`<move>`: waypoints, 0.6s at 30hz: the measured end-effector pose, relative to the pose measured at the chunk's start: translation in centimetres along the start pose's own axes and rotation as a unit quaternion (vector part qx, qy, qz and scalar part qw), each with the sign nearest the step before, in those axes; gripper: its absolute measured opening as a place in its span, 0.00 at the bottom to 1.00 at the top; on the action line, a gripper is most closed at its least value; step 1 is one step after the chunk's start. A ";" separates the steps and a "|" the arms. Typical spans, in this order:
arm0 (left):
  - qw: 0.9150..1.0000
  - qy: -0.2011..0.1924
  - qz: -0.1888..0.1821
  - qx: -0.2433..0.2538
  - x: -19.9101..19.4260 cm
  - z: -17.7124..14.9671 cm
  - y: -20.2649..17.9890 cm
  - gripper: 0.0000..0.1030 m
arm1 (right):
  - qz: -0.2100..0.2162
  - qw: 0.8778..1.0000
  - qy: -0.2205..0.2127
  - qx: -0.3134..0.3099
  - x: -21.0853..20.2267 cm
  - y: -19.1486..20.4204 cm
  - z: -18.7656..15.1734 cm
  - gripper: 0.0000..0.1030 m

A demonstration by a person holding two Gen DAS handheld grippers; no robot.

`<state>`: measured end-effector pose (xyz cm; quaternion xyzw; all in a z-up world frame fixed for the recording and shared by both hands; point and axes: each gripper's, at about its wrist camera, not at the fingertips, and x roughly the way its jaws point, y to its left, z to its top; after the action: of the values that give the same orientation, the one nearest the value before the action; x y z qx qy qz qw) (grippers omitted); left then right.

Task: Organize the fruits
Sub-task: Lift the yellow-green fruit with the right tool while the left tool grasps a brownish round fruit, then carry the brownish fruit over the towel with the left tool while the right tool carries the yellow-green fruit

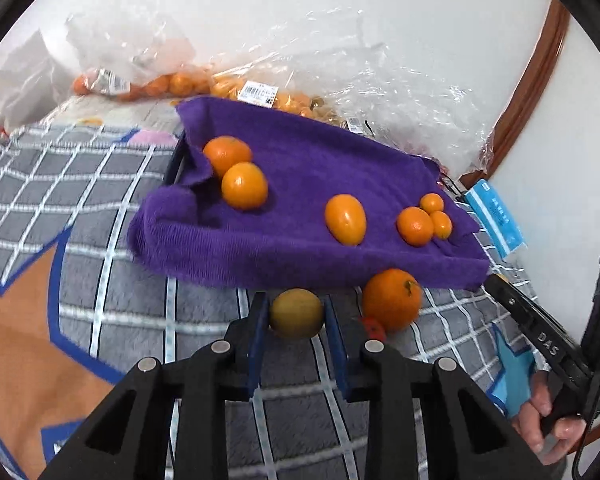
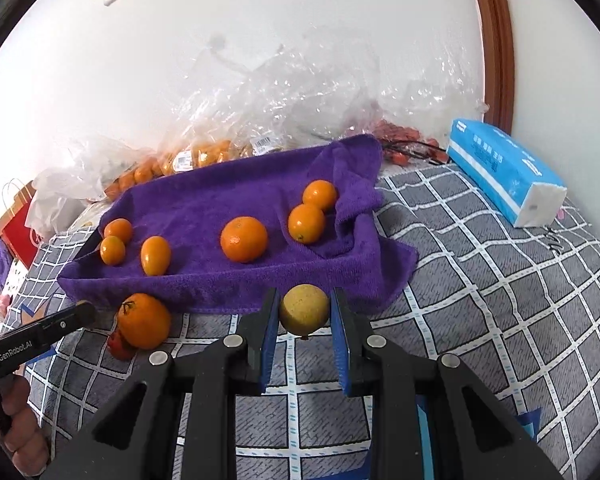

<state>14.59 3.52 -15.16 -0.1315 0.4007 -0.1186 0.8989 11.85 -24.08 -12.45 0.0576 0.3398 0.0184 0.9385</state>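
Note:
In the left wrist view my left gripper (image 1: 296,304) is shut on a yellow-green fruit (image 1: 296,314), just in front of the purple towel (image 1: 308,252). The towel lines a tray and carries several oranges (image 1: 244,186). A big orange (image 1: 392,298) lies on the blanket to the right of that fruit. In the right wrist view my right gripper (image 2: 305,300) is shut on a yellow fruit (image 2: 304,310) at the towel's (image 2: 220,284) near edge. The big orange (image 2: 144,320) lies to its left, and the left gripper's tip (image 2: 86,312) pokes in beside it.
A grey checked blanket (image 2: 480,320) covers the surface. Clear plastic bags of oranges (image 1: 172,84) line the white wall behind the tray. A blue tissue pack (image 2: 504,168) lies at the right. A small red fruit (image 2: 120,346) touches the big orange. A hand (image 1: 540,428) grips the right tool.

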 end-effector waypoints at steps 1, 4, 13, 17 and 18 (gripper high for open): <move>1.000 -0.002 0.003 -0.001 -0.3 -0.2 0.0 0.26 | 0.000 1.000 -0.003 -0.003 -0.1 0.1 0.0 0.24; 1.000 -0.006 0.008 0.003 -1.1 -0.9 0.0 0.26 | 0.001 1.000 -0.008 -0.008 -0.4 0.5 -0.1 0.24; 1.000 -0.015 0.010 0.018 -4.0 -1.4 -0.6 0.26 | 0.004 1.000 0.006 0.000 -2.2 0.9 -1.5 0.24; 1.000 -0.022 0.006 0.017 -5.6 -1.5 -0.9 0.26 | 0.003 1.000 0.004 -0.002 -4.3 1.6 -1.9 0.24; 1.000 -0.024 0.001 0.014 -6.1 -1.5 -0.9 0.26 | 0.004 1.000 0.005 -0.002 -4.7 1.7 -1.8 0.24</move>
<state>9.40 4.37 -11.60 -0.1213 0.3773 -0.1206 0.9102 7.11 -22.52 -10.66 0.0567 0.3440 0.0237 0.9369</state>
